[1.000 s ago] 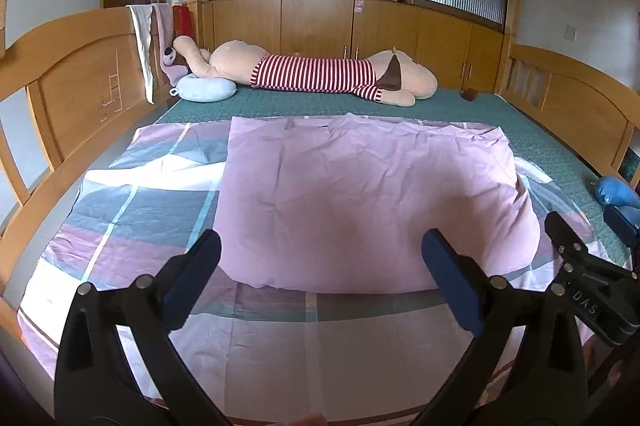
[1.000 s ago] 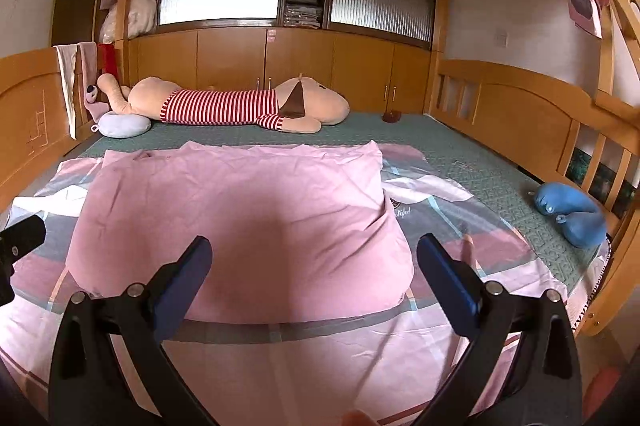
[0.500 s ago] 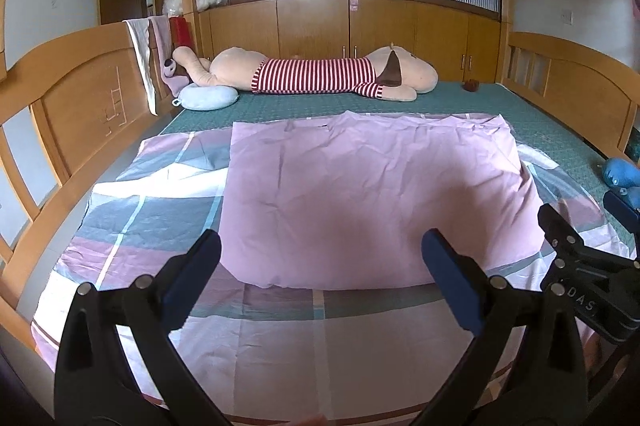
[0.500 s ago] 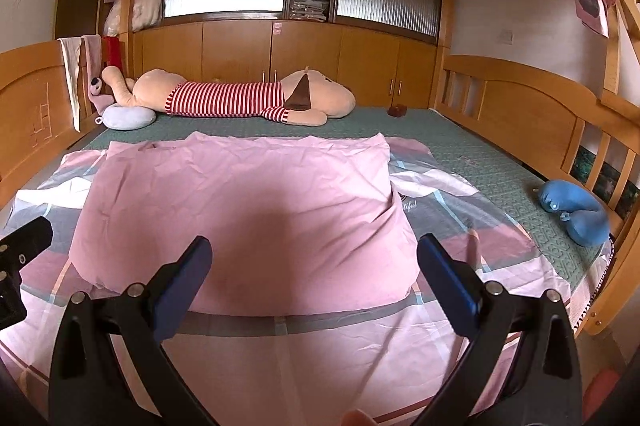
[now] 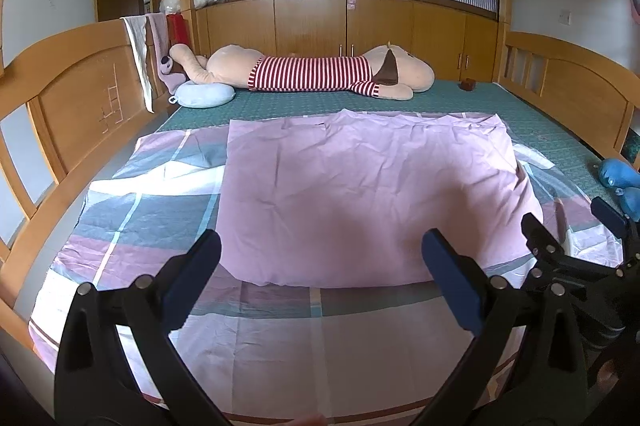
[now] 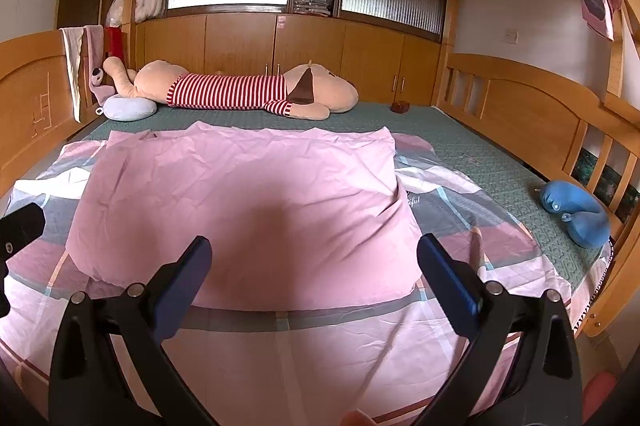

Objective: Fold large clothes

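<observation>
Pink cloth point(image 5: 372, 194) flat on checked sheet point(image 5: 152, 210), 12 o'clock of both tongs. Left tongs point(image 5: 320, 266) released, empty. Right tongs point(image 6: 312, 266) released, empty. Striped plush point(image 5: 312, 74) beyond.

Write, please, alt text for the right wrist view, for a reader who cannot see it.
The open right gripper hangs empty above a pink cloth, folded over flat on a checked sheet covering a wooden-framed bed. Beyond the cloth lies a long plush dog in red stripes; a blue plush toy sits at the right edge.
</observation>
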Demonstrator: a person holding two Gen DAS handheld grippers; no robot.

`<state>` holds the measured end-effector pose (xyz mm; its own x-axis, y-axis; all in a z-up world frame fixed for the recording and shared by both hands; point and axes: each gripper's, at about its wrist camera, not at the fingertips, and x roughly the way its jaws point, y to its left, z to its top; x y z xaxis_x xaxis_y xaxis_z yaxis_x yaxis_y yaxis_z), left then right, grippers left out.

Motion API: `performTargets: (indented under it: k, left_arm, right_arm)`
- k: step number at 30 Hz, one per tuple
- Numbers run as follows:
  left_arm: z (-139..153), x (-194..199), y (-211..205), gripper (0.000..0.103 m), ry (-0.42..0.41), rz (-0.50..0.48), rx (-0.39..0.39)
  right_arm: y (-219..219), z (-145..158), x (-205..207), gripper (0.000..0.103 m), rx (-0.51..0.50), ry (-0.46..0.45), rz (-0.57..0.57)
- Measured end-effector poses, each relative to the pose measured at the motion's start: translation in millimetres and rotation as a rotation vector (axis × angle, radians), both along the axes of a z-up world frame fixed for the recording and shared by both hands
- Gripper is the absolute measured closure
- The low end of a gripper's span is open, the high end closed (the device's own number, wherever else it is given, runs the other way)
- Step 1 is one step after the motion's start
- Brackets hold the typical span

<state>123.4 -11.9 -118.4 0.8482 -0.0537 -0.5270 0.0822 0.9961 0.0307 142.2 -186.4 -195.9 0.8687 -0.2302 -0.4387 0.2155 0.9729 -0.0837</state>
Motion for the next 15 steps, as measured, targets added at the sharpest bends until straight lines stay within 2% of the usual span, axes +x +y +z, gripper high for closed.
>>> performTargets:
  k: [15]
  left_arm:
    - [0.3,-0.7,-0.9,0.002,0.004,-0.003,0.003]
  right_arm:
    - [1.9,-2.0,0.7,0.001,-0.008,0.0,0.005]
